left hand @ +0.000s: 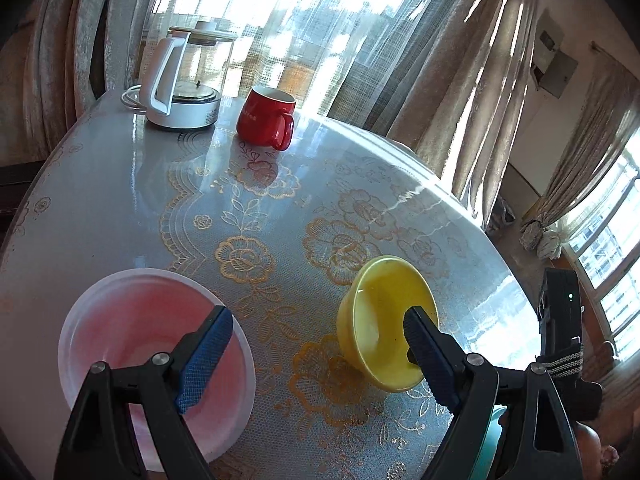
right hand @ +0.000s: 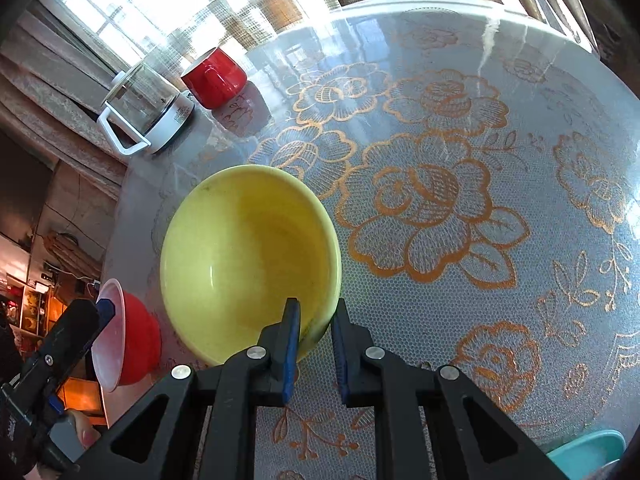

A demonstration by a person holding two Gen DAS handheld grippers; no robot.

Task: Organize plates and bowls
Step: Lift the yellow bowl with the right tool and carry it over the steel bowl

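The right gripper [right hand: 316, 330] is clamped on the tilted yellow bowl's [right hand: 244, 256] near rim above the counter [right hand: 460, 320], so lift it steadily toward the red bowl [right hand: 132, 344], where the left gripper [left hand: 316, 344] waits with jaws apart.

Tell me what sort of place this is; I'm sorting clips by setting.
Most likely a home dining area: a round table under a floral lace cover, an electric glass kettle and a red mug on it, and curtains at sunlit windows.
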